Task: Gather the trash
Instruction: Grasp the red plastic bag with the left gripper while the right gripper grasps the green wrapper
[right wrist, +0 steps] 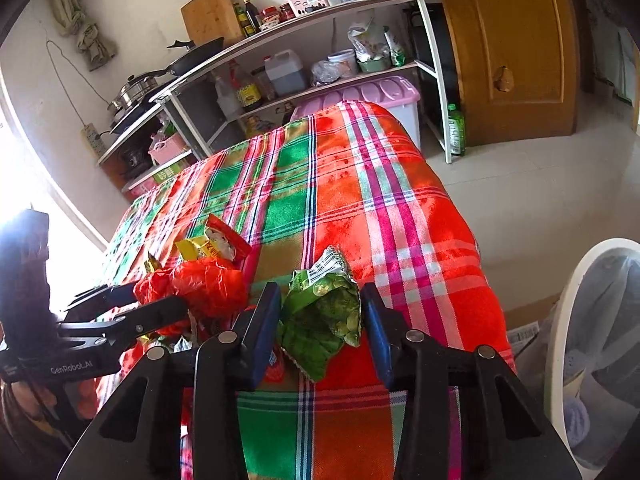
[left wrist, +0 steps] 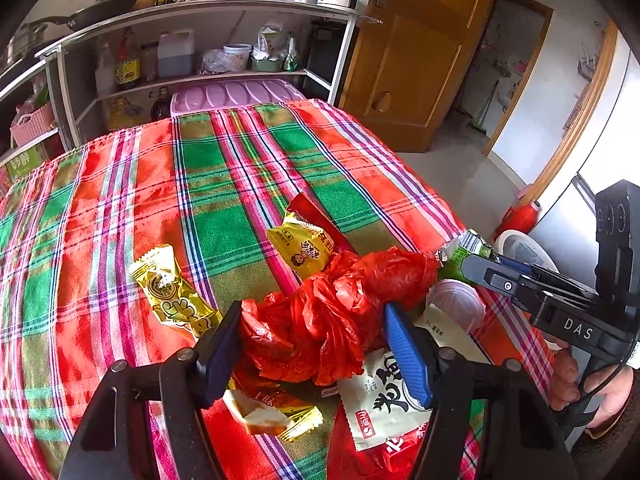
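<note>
Right wrist view: a crumpled green foil snack packet (right wrist: 324,320) is framed, not yet pinched, between spread jaws beside the white bin (right wrist: 560,320), so closure should be centred on its bulk, while the left gripper's (left wrist: 312,344) spread jaws flank a crumpled red plastic bag (left wrist: 332,312), contact being unclear.

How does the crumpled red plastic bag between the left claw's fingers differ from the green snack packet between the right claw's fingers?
The crumpled red plastic bag is plain thin film with no print; the green snack packet is printed foil with a barcode. The bag is bunched into a sprawling wad, while the packet is torn open and smaller. The bag lies among other wrappers; the packet sits by the table edge. Each sits between an open claw's fingers, left claw and right claw.
</note>
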{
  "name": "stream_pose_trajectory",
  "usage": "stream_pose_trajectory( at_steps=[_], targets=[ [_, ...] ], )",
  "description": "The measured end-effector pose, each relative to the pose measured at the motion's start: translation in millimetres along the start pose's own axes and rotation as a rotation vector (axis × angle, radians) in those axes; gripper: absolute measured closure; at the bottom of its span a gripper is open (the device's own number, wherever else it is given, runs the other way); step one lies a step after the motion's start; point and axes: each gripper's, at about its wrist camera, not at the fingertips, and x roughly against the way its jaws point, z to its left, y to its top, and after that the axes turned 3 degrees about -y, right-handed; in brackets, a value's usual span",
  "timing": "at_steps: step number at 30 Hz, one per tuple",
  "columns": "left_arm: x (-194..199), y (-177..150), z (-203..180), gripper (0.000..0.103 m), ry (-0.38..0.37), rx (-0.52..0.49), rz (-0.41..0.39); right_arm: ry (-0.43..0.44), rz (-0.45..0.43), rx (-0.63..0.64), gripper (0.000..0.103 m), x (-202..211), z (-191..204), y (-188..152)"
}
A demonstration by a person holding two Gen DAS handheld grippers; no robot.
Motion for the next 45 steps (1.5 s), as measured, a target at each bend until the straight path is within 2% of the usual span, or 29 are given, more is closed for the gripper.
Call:
stream_pose_trajectory(
  at_steps=[9, 11, 23, 36, 45],
  targets=[
    [14, -1, -2, 0.038, 0.017, 0.008, -0.048, -0.028, -0.045, 0.002, 0.070, 16, -1, -1],
    [20, -2, -3, 0.038, 0.022, 0.008, -0.061, -0.032, -0.052, 0.004, 0.076, 21, -1, -2],
    [51, -3, -12, 0.038, 0.016, 0.012, -0.114, -0.005, -0.092, -0.001, 0.079, 43, -1, -10],
    [52, -5, -45, 0.038, -0.044, -0.003, -0.114, -0.031, -0.167, -0.023, 0.079, 86, -8, -27],
    [41, 2, -88, 0.038, -0.103, -0.049, -0.110, -0.106, -0.219, -0.062, 0.079, 119, -33, -38]
  ],
)
